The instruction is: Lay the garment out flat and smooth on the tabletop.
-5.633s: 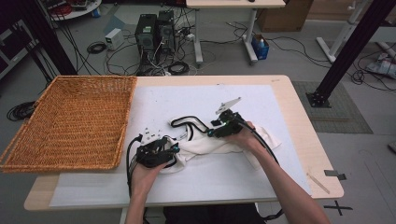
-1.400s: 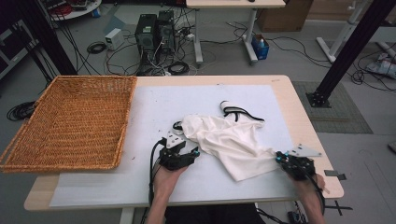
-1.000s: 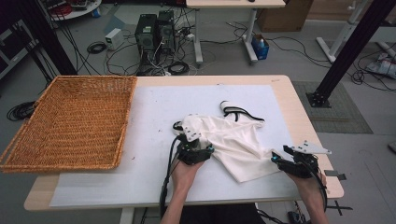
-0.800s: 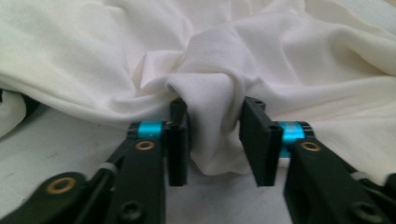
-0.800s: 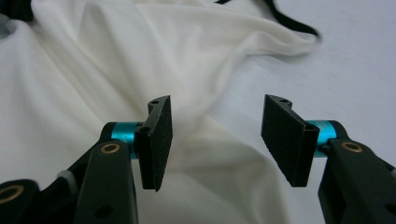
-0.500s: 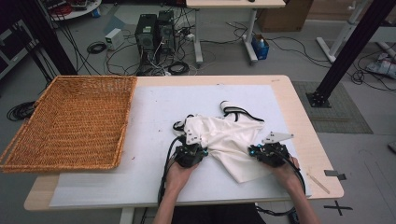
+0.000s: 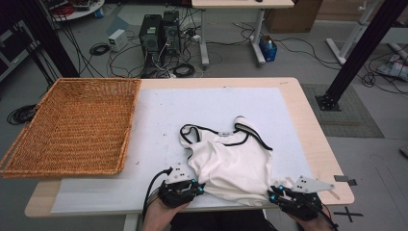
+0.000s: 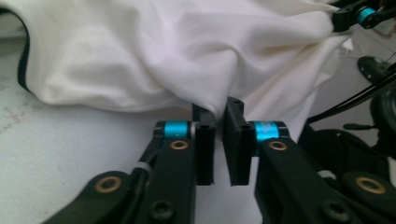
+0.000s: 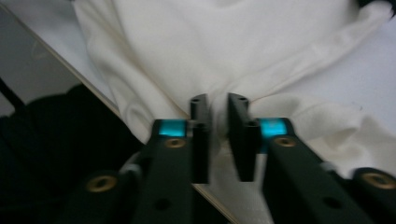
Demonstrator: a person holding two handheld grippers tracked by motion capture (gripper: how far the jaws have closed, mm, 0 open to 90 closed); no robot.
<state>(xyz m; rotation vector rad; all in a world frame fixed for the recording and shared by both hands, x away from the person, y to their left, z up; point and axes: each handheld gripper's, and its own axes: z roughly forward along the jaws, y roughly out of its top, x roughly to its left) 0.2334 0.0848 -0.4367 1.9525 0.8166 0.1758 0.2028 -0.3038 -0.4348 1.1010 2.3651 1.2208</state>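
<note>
Both tongs (image 7: 197, 187) (image 7: 275, 194) dragged the white top (image 7: 231, 161) nearer, each pinching its hem (wicker basket (image 7: 72, 125) well left).

White tank top (image 7: 233, 166) with black-trimmed neckline and straps. Lies spread but rumpled at lower centre of the high view, straps toward the top of the frame, hem at the bottom, both lower corners bunched.

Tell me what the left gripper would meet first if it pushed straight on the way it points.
The left gripper is already shut on the hem of the white top; going on, it would likely bunch more of that cloth ahead, though depth is unclear.
</note>
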